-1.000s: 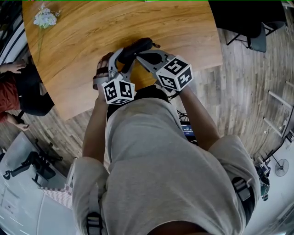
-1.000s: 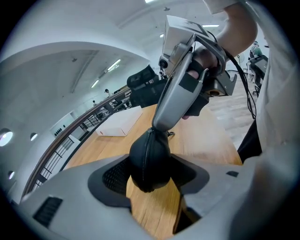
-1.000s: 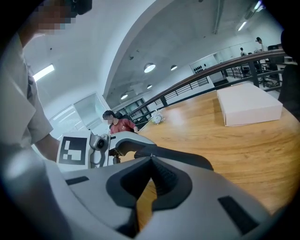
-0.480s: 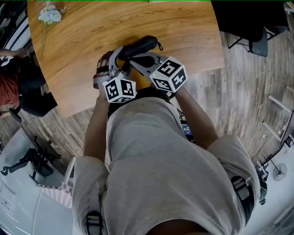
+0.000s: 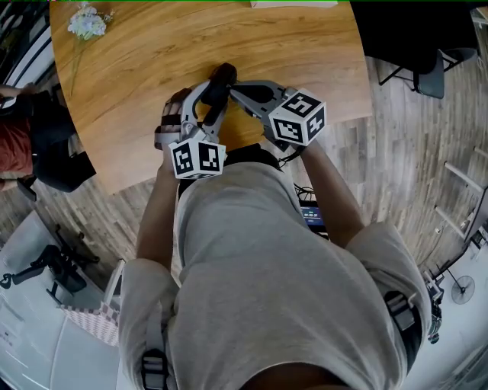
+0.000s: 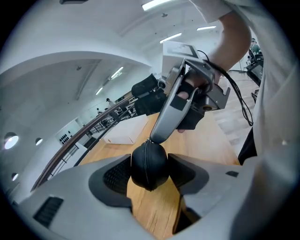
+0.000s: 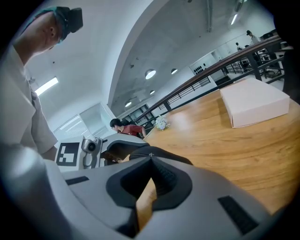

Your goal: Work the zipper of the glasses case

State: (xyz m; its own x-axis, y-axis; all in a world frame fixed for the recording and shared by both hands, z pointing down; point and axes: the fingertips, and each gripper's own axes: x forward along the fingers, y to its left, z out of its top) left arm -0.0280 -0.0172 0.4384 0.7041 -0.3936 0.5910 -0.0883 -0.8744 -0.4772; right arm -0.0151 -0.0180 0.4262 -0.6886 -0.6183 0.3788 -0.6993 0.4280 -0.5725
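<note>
The black glasses case [image 5: 220, 78] is off the wooden table [image 5: 145, 61], and my left gripper [image 5: 210, 103] is shut on it. In the left gripper view the case [image 6: 149, 161] shows end-on, squeezed between both pads, its zipper line running up the middle. My right gripper [image 5: 235, 91] comes in from the right, and its shut tips meet the case's top end [image 6: 152, 138] at the zipper pull. In the right gripper view the shut jaws [image 7: 151, 161] pinch a small metal pull [image 7: 151, 153], with the case's dark body [image 7: 136, 152] just beyond.
A white box [image 7: 255, 101] lies at the table's far side. A small bunch of flowers [image 5: 85, 23] sits at the far left corner. Another person [image 5: 19, 141] sits at the table's left edge. The near table edge runs just under my hands.
The case has swung from lying crosswise to pointing away from me. Both grippers have risen a little with it, and the right gripper's cube has moved right.
</note>
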